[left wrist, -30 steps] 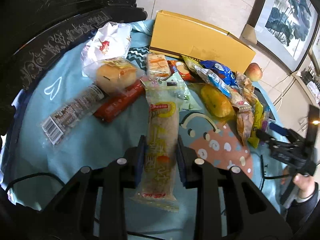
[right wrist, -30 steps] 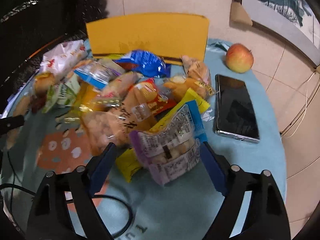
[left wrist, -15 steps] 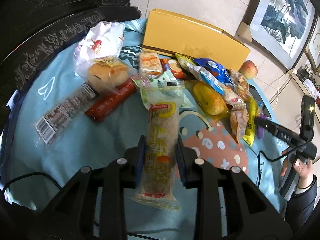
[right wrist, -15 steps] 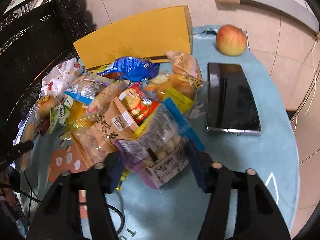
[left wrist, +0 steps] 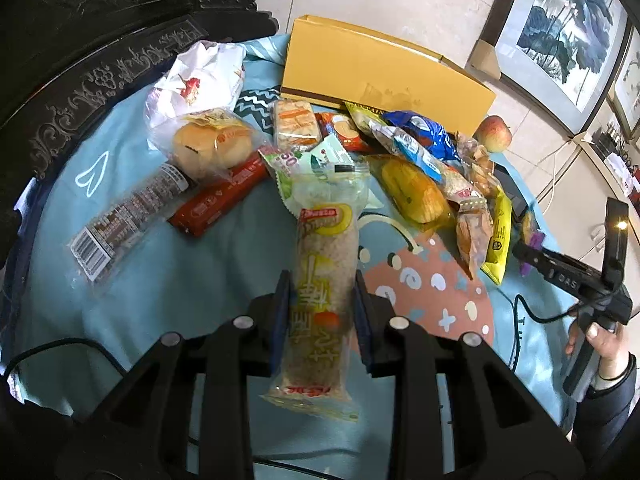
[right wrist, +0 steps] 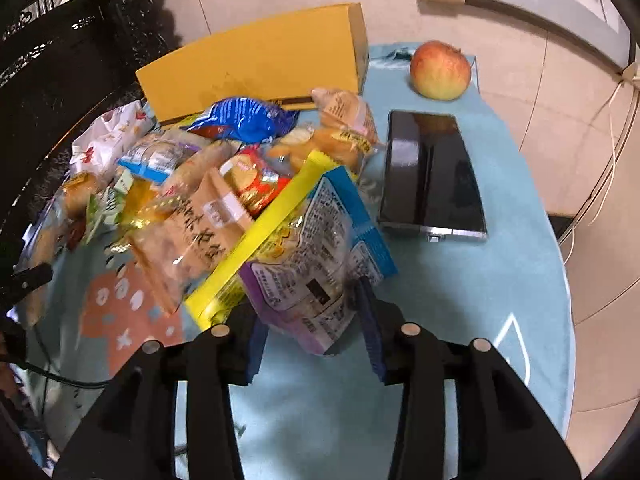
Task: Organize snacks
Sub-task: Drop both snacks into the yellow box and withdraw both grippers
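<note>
- Left wrist view: left gripper (left wrist: 320, 312) clamps a long clear-wrapped snack bar (left wrist: 322, 280), its far end toward the yellow box (left wrist: 384, 76).
- Right gripper (right wrist: 310, 320) grips a purple-edged snack bag (right wrist: 304, 272) at the near edge of the snack pile (right wrist: 224, 176), which lies in front of the yellow box.
- Phone (right wrist: 432, 180) and apple (right wrist: 440, 70) lie right of the yellow box.

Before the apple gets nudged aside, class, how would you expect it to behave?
The apple looks round and rests free on the blue cloth, so a push would probably roll it. It sits near the cloth's far edge, so it might drop off. It seems firm, likely heavier than the packets.
</note>
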`<state>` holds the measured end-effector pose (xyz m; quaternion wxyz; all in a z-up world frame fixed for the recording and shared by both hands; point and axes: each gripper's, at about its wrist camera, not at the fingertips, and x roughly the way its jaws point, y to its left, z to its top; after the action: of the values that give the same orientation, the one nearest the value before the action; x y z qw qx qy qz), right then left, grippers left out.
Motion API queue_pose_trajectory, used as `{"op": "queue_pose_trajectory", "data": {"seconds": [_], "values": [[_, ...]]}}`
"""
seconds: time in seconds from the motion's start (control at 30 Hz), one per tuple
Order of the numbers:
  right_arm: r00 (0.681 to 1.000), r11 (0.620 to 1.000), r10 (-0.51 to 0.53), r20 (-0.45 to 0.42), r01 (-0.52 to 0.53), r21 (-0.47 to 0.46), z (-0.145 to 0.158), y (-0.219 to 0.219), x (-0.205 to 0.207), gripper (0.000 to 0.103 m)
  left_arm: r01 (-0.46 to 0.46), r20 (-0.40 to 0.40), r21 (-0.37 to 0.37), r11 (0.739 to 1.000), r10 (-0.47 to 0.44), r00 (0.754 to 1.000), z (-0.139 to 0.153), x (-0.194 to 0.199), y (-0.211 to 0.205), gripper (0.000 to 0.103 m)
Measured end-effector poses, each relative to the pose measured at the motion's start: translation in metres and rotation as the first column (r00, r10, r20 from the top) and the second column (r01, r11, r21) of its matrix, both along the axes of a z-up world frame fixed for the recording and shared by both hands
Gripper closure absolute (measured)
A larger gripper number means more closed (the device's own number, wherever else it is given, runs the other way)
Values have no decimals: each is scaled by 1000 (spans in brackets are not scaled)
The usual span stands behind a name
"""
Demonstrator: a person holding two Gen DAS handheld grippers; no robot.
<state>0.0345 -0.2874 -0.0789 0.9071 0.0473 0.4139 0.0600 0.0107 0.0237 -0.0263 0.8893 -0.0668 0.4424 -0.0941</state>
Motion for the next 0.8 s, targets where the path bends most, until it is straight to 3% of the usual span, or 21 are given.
{"op": "queue_pose_trajectory", "data": {"seconds": [0.1, 0.13, 0.17, 0.3, 0.47, 0.8], "values": [[1000, 999, -11, 8, 12, -43, 0, 8, 9, 66, 7, -6, -1, 1000, -7, 1000, -1, 0, 0, 74], [1000, 997, -23, 12, 24, -69, 1, 9, 10, 76, 8, -6, 0, 1000, -8, 1000, -1, 0, 0, 74], [999, 997, -29, 18, 30, -67, 2, 8, 10, 80, 7, -7, 1, 1000, -7, 1000, -1, 0, 0, 74], [998, 994, -19, 61, 12, 112, 19, -9, -9, 87, 4, 2, -1, 1000, -4, 1000, 1, 0, 2, 74], [991, 972, 24, 130, -54, 230, 44, -16, -29, 87, 23, 20, 3, 1000, -23, 1000, 9, 2, -4, 74], [964, 962, 66, 257, -130, 241, 100, 0, -24, 87, 76, 112, 41, 996, -80, 991, 57, 21, -32, 74]]}}
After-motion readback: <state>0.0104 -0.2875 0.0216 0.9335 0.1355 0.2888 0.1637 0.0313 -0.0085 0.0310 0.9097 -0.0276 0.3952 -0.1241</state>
